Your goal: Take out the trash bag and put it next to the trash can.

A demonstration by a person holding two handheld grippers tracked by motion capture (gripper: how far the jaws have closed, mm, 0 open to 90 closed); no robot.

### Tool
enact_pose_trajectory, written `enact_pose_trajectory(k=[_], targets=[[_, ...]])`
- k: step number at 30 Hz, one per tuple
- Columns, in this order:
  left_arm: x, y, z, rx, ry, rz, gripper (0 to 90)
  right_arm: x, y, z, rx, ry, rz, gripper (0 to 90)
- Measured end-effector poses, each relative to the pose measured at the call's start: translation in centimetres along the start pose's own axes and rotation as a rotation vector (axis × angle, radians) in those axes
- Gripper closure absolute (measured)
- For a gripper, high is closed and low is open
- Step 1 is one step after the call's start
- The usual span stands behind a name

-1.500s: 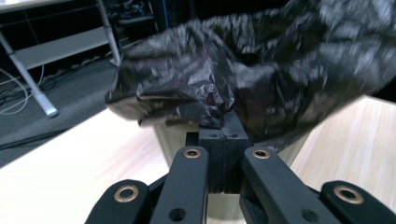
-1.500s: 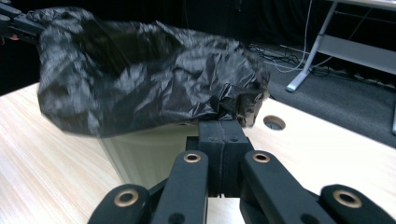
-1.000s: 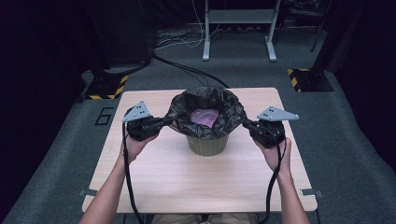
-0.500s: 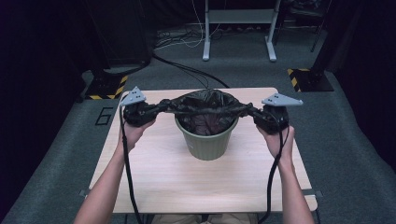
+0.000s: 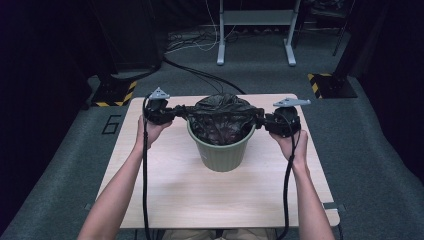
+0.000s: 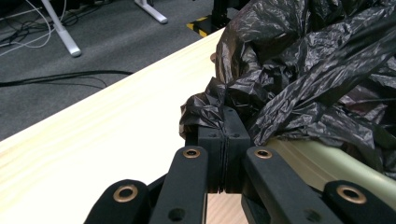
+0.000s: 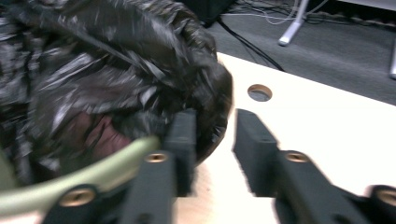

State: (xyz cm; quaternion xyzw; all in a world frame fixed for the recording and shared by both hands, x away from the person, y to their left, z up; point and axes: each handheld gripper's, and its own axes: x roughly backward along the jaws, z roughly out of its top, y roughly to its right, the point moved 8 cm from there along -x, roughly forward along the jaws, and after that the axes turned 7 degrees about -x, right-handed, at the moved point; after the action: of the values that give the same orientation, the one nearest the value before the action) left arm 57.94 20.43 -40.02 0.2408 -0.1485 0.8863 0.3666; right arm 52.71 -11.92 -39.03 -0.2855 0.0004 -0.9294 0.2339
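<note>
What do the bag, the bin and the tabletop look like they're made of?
Bag: thin black plastic film, glossy, heavily crinkled. Bin: probably moulded plastic, matte green, with a smooth rolled rim. Tabletop: pale wood or wood laminate, faint grain, satin finish.

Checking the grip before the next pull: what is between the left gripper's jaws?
In the left gripper view, the left gripper has its jaws pressed together on a bunched fold of the black bin bag, beside the green bin's rim.

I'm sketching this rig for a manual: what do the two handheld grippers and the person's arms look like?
Both the left gripper and right gripper are matte black, each topped by a grey three-cornered plate, trailing a black cable. Their jaws are flat black bars with brass-coloured rivets. The forearms are bare, no sleeves.
</note>
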Motion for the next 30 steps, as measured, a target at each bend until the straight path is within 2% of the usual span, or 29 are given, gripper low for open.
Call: enact_pose_trajectory(k=[2,3,5,6,7,11,15,18,21,22,24,30], targets=[[0.1,0.0,-0.1,0.003,0.0,-0.001,88.8,0.8,0.0,-0.5,0.016,0.014,0.014,56.3],[0.1,-0.1,-0.2,0.005,-0.001,0.0,88.8,1.1,0.1,-0.9,0.027,0.016,0.009,49.5],[0.1,-0.2,-0.3,0.005,-0.006,0.002,88.9,1.2,0.3,-1.2,0.017,0.012,0.006,47.2],[-0.2,-0.3,-0.4,0.005,-0.014,0.006,88.8,0.9,0.6,-1.7,-0.005,0.008,0.025,40.5],[-0.3,-0.3,-0.4,0.004,-0.019,0.008,88.8,0.7,0.7,-1.8,-0.012,0.001,0.03,38.2],[-0.7,-0.3,-0.3,-0.003,-0.027,0.011,88.9,-0.4,0.3,-1.7,0.0,-0.017,0.053,39.2],[-1.0,-0.4,-0.3,0.005,-0.03,0.003,89.5,-1.4,0.3,-1.2,-0.004,-0.037,0.064,56.6],[-0.9,-0.6,0.1,0.013,-0.021,0.001,89.7,-1.6,0.1,-1.0,-0.013,-0.032,0.096,71.2],[-0.6,-0.7,0.7,0.012,-0.011,-0.001,89.8,-1.8,0.1,-0.8,-0.005,-0.035,0.104,83.8],[-0.6,-0.7,0.7,0.012,-0.011,-0.001,89.8,-1.8,0.1,-0.8,-0.005,-0.035,0.104,83.8],[-0.4,-0.7,1.3,0.009,-0.003,0.0,89.9,-1.7,0.1,-0.6,-0.009,-0.028,0.104,89.6],[0.0,-0.6,2.9,0.006,0.021,-0.009,89.9,-0.6,0.2,0.9,-0.01,0.0,0.088,90.0]])
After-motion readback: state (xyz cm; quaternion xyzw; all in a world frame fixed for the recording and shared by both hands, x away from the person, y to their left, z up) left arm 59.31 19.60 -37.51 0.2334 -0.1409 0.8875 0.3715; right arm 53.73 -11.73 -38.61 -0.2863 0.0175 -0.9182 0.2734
